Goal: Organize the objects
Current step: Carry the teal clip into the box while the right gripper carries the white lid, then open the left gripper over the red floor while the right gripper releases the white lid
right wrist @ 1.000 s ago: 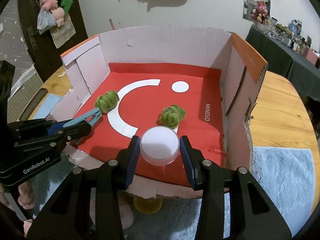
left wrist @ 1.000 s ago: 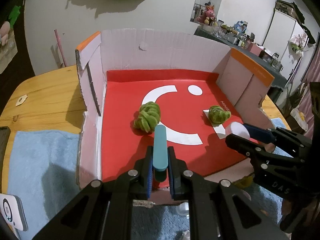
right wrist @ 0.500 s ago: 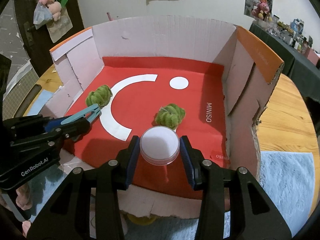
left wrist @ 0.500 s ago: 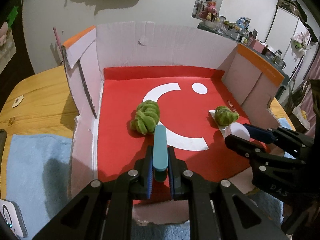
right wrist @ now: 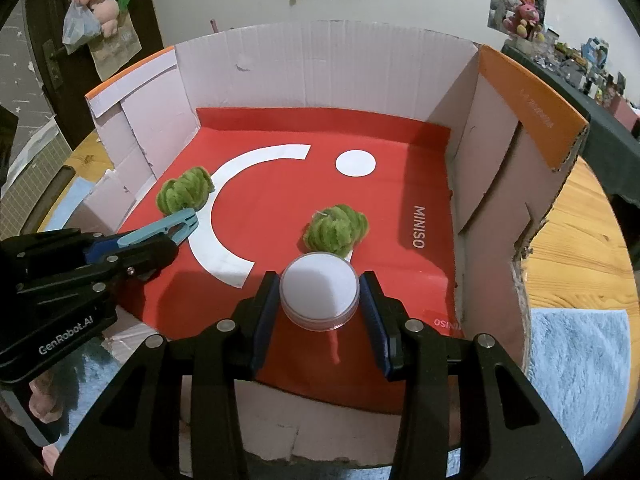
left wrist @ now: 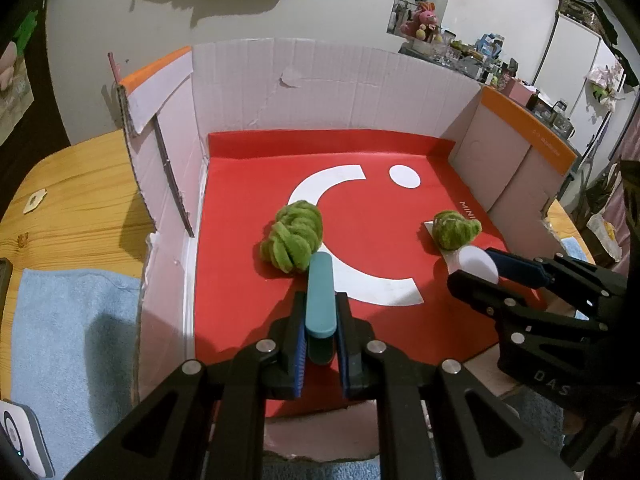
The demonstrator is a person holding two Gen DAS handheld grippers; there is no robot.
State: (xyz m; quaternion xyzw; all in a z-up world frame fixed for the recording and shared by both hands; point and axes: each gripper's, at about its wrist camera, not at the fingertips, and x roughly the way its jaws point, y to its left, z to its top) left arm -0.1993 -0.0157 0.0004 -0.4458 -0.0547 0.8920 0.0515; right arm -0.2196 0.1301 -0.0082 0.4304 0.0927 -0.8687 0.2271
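The left gripper [left wrist: 320, 322] has its fingers [left wrist: 294, 338] closed tight on a teal clip [left wrist: 320, 300], which stands up between them and points toward the middle of the box [left wrist: 336, 92]. In the right wrist view the same clip [right wrist: 160, 231] sticks out level from the left gripper [right wrist: 132, 246], its tip just beside a green woolly ball.

The right gripper [right wrist: 320, 300] has its fingers [right wrist: 264, 316] part open and clamped on the sides of a round white jar [right wrist: 319, 289], holding it above the near part of the box floor. From the left wrist view this jar [left wrist: 478, 264] shows at the tip of the right gripper [left wrist: 486, 270].

The box is cardboard with pale walls, orange flap edges and a red floor with a white arc and dot. Two green woolly balls lie on that floor: one [left wrist: 292, 236] toward the left, just beyond the clip, and the other [left wrist: 456, 229] toward the right, just beyond the jar. They lie well apart.

The box sits on a wooden counter [left wrist: 76, 208], with a light blue towel [left wrist: 76, 344] just beside its left wall.
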